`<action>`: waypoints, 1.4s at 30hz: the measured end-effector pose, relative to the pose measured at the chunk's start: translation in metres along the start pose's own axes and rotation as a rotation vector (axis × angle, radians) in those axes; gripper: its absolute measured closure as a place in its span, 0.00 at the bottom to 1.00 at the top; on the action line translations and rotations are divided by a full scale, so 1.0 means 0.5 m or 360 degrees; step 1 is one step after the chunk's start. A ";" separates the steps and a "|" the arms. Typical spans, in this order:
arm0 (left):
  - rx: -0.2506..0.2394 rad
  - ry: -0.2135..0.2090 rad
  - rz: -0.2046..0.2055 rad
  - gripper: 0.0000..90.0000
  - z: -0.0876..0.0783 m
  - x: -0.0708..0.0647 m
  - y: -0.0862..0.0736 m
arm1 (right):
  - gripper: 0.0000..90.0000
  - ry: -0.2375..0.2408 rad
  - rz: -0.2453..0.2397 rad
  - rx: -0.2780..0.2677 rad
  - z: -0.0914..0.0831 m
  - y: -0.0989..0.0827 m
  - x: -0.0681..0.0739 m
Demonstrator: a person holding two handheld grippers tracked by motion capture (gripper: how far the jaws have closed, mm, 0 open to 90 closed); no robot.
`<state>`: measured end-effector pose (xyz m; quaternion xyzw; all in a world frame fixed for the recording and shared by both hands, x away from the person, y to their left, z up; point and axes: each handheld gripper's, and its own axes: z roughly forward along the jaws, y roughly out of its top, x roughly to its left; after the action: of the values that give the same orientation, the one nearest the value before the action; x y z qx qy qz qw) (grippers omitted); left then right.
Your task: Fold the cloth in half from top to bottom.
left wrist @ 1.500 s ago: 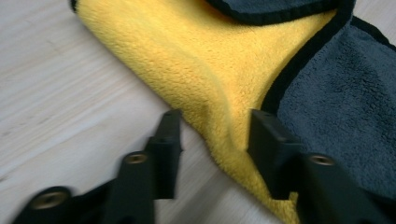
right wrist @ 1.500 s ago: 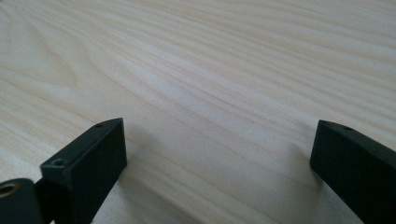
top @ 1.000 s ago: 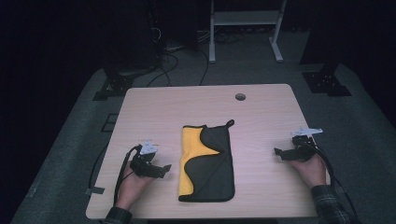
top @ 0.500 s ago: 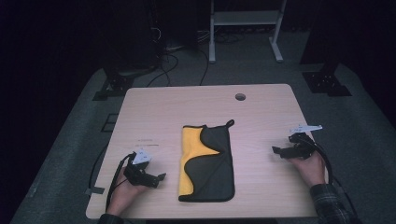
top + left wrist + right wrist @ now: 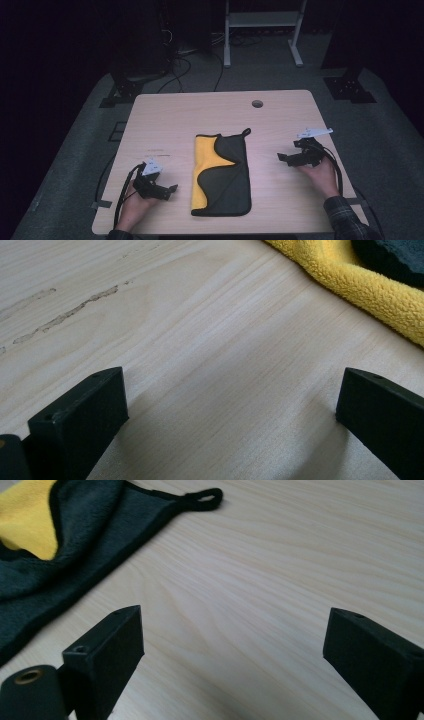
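Both grippers released beside the folded yellow-and-black fleece cloth (image 5: 222,172).
The left gripper (image 5: 167,192) has drawn back toward the table's near edge, its jaws having just spread; the right gripper (image 5: 285,157), empty, sits slightly higher.

You are looking at a yellow and black cloth (image 5: 222,172) lying on pale wood-grain table (image 5: 200,112). Your right sleeve (image 5: 345,217) is showing dark plaid.
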<state>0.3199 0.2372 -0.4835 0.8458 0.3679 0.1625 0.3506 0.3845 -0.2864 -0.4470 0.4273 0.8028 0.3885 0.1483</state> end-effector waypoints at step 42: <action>-0.0005 -0.0001 -0.0001 0.00 0.001 0.000 0.000 | 0.64 0.0372 -0.0317 0.0010 0.176 0.151 0.217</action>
<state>0.3202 0.2371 -0.4837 0.8451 0.3679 0.1626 0.3521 0.4136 -0.1305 -0.4378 0.2978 0.8542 0.4164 0.0904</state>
